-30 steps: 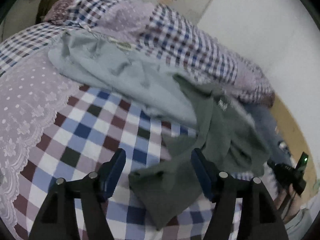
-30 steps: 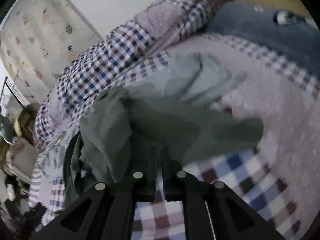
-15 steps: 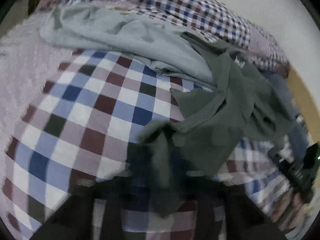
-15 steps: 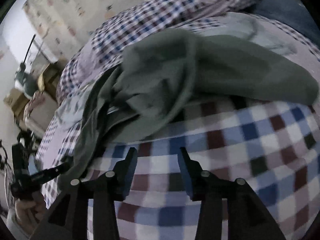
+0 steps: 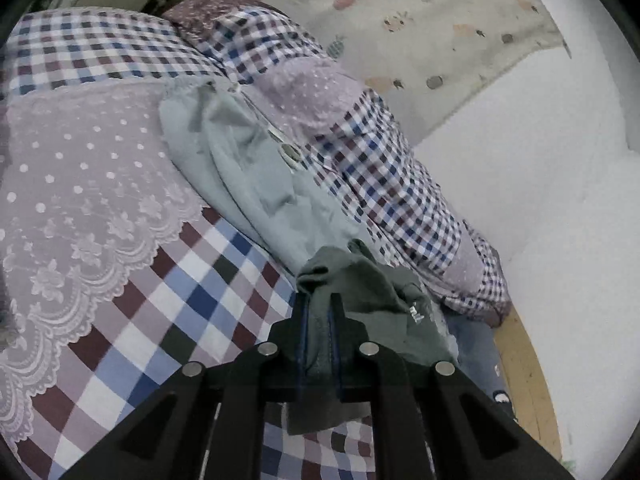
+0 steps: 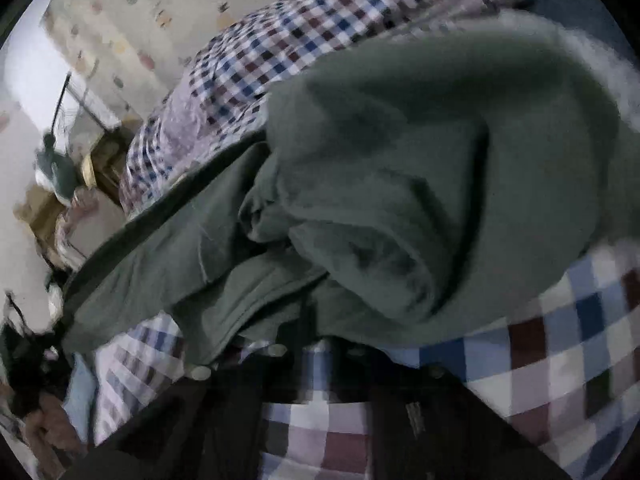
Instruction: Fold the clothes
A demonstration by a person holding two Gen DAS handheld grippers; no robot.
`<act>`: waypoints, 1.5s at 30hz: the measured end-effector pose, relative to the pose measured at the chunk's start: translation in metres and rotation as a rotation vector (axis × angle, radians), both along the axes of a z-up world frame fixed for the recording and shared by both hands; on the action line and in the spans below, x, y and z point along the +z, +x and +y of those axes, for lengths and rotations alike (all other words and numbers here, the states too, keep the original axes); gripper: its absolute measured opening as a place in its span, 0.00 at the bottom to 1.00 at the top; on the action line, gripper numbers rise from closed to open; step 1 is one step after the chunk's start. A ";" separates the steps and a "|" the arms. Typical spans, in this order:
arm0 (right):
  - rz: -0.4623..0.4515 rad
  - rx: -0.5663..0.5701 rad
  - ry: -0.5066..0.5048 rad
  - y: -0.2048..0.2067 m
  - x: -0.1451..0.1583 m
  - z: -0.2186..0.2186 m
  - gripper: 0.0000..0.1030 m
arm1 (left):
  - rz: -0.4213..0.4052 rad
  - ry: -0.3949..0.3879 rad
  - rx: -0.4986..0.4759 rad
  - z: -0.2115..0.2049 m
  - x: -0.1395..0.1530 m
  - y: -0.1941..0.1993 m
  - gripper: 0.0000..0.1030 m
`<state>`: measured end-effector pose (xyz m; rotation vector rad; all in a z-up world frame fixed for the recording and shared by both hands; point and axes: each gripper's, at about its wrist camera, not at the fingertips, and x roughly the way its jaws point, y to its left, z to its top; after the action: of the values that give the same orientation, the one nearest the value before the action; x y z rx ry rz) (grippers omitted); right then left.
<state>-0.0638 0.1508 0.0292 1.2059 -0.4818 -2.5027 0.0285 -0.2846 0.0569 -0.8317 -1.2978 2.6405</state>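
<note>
A dark green garment (image 5: pixel 372 292) lies crumpled on the checked bedcover (image 5: pixel 180 300). My left gripper (image 5: pixel 318 300) is shut on an edge of it, and cloth fills the narrow gap between the fingers. In the right wrist view the same green garment (image 6: pixel 420 152) bulges up close and fills most of the frame. My right gripper (image 6: pixel 308 312) is blurred, its fingers drawn close together and their tips buried under the green hem. A pale blue-grey garment (image 5: pixel 240 160) lies spread behind the green one.
A rolled checked quilt (image 5: pixel 380 168) runs along the white wall (image 5: pixel 540 200). A lilac lace cloth (image 5: pixel 80 184) covers the bed's left part. Dark blue fabric (image 5: pixel 468 340) lies at the bed's right edge by a wooden strip (image 5: pixel 520 360). Furniture (image 6: pixel 60 168) stands far left.
My left gripper went from open to shut on the green garment's edge and lifted it. My right gripper let go, opened, then came in low under the green cloth and drew its fingers together.
</note>
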 end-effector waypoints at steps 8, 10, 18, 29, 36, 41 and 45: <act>0.157 0.047 0.146 0.043 0.081 0.025 0.00 | 0.015 0.055 0.037 -0.012 0.001 0.005 0.08; 0.198 -0.002 0.171 0.052 0.110 0.054 0.00 | 0.020 0.069 0.049 -0.016 0.001 0.007 0.08; 0.291 -0.259 0.368 0.069 0.204 0.171 0.00 | 0.038 0.109 0.112 -0.032 0.001 0.015 0.08; -0.049 -0.732 0.605 0.022 0.166 0.339 0.00 | 0.034 0.101 0.161 -0.041 -0.001 0.019 0.08; -0.059 -0.629 0.446 0.043 0.084 0.268 0.35 | 0.008 0.076 0.166 -0.037 -0.004 0.015 0.08; -0.052 -0.390 0.388 0.051 0.028 0.168 0.36 | -0.008 0.060 0.170 -0.035 -0.007 0.014 0.08; -0.008 -0.149 0.404 0.044 0.007 0.092 0.36 | -0.006 0.044 0.163 -0.033 -0.006 0.013 0.08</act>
<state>-0.0200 0.2430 0.0360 1.3627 -0.0664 -2.8151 0.0414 -0.3174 0.0509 -0.7585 -1.4798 2.7213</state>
